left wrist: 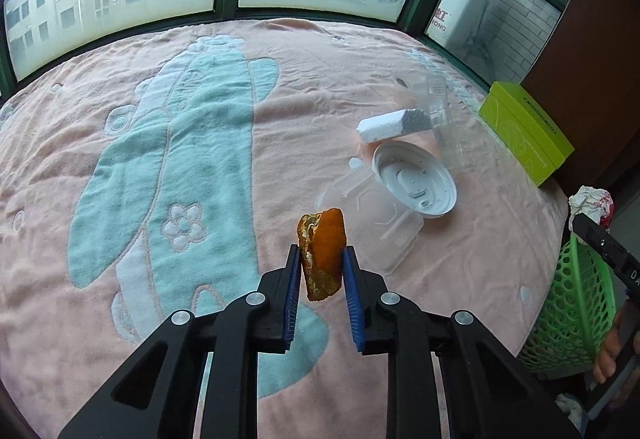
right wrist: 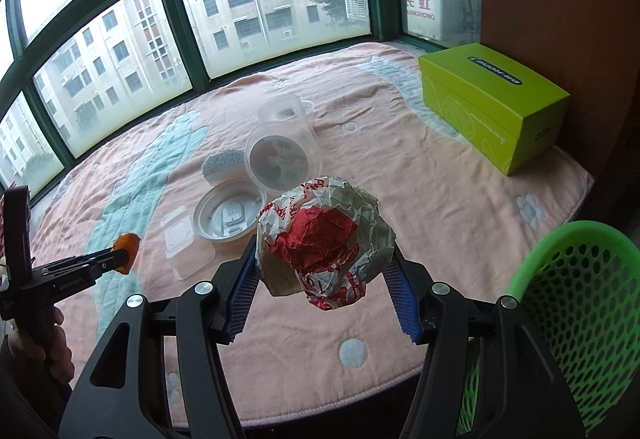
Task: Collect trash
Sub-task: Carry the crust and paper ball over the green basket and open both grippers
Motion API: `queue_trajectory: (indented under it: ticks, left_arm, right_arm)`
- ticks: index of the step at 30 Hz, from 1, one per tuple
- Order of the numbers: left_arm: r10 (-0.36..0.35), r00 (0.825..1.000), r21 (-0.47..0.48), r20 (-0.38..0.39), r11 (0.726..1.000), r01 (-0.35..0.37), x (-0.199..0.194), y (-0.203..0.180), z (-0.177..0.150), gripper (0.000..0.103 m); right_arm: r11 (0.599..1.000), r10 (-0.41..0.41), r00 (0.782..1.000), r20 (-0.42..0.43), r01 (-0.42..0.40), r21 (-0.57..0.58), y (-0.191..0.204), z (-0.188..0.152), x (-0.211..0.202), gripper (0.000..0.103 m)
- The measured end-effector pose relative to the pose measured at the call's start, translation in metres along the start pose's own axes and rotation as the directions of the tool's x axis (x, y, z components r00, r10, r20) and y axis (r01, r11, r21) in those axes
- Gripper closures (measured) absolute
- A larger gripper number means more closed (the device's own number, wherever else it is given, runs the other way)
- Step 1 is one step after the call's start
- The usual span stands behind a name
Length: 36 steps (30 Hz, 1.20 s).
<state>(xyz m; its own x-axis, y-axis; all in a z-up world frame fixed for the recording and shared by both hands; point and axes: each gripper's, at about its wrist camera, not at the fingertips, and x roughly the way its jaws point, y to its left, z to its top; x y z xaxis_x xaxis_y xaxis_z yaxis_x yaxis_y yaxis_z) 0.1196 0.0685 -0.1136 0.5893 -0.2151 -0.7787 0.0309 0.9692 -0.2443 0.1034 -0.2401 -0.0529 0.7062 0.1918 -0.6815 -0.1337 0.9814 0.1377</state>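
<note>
A green box rests on the pink blanket.

Two hand-held grippers, the left and the right, carry one piece of orange peel and one crumpled paper ball. On the blanket lie one white lid, one green box, one foam block and several clear plastic containers; one green basket stands alongside.

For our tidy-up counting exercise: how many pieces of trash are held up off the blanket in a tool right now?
2. The orange peel is clamped in the left tool; the crumpled red-and-white wrapper is in the right tool, near the green basket. Other trash lies on the blanket.
</note>
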Motion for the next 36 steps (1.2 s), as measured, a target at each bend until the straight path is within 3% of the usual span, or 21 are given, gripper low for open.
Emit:
queue_trajectory:
  ticks: [8, 15, 24, 36]
  left_arm:
    - [-0.094, 0.991, 0.035, 0.093, 0.995, 0.091, -0.043, -0.044, 0.01, 0.082]
    - [-0.189, 0.974, 0.109, 0.125, 0.978, 0.176, -0.063, -0.102, 0.011, 0.082]
    - [-0.289, 0.952, 0.212, 0.103, 0.941, 0.263, -0.071, -0.173, 0.006, 0.082]
    - [-0.38, 0.924, 0.331, 0.046, 0.878, 0.345, -0.072, -0.251, -0.003, 0.082]
  right_arm:
    - [0.999, -0.046, 0.997, 0.064, 0.046, 0.009, -0.012, -0.006, -0.043, 0.044]
    - [0.995, -0.096, 0.99, 0.107, 0.092, 0.047, -0.034, -0.016, -0.08, 0.043]
    - [0.977, -0.192, 0.972, 0.136, 0.176, 0.119, -0.071, -0.033, -0.117, 0.042]
    - [0.93, -0.308, 0.946, 0.097, 0.279, 0.239, -0.128, -0.062, -0.14, 0.036]
